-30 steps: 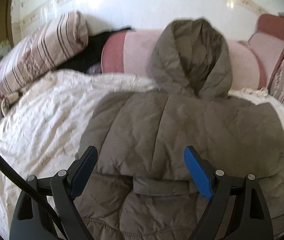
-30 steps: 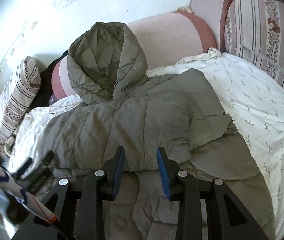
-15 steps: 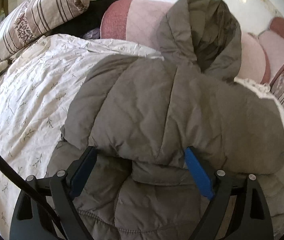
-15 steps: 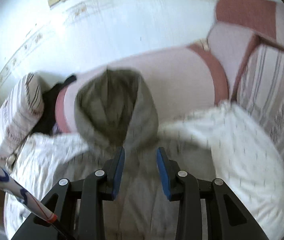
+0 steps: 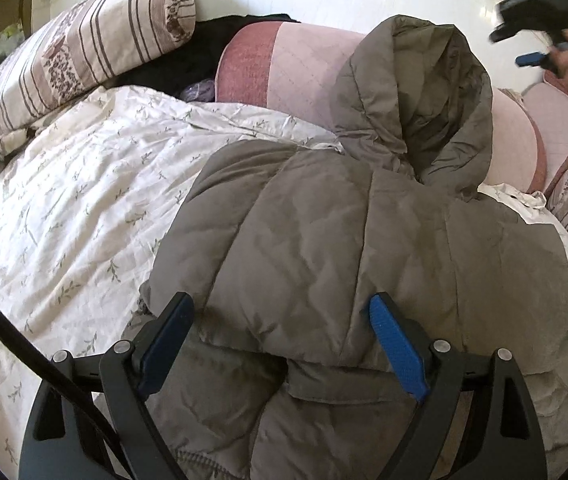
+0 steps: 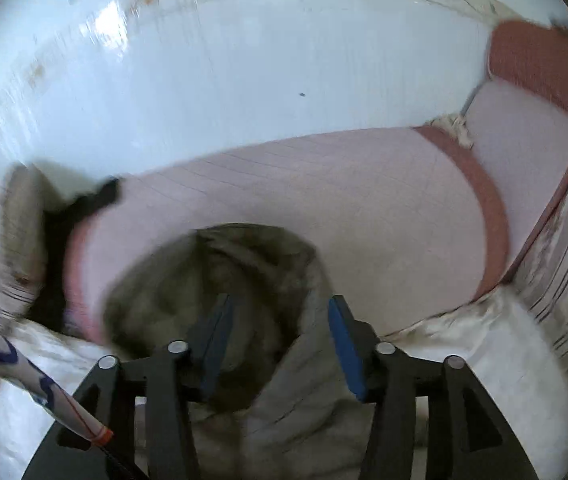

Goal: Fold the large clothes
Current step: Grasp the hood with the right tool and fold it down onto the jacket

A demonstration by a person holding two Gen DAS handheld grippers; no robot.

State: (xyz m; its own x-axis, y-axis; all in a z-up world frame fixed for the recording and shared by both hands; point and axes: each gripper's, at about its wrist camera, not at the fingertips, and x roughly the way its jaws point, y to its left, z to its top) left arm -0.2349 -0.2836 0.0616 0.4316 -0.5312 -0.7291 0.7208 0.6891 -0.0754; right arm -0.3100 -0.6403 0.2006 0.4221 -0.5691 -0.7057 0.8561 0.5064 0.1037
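Note:
A grey-brown quilted hooded jacket (image 5: 344, 256) lies on the bed, its sleeves folded in over the body. Its hood (image 5: 420, 96) leans up against a pink bolster. My left gripper (image 5: 280, 336) is open and empty, low over the jacket's folded lower part. My right gripper (image 6: 276, 340) is open and empty, just above the hood (image 6: 220, 280); that view is motion-blurred. The right gripper also shows in the left wrist view (image 5: 540, 28), held high at the upper right by a hand.
A white floral sheet (image 5: 64, 208) covers the bed. A pink bolster (image 5: 284, 68) and a striped pillow (image 5: 80, 48) lie along the white wall, with dark clothing (image 5: 188, 64) between them. Striped cushions (image 6: 564, 248) stand at the right.
My right gripper has swung forward from the jacket's body up over the hood, and its jaws have opened wider. My left gripper moved lower over the jacket and stays open.

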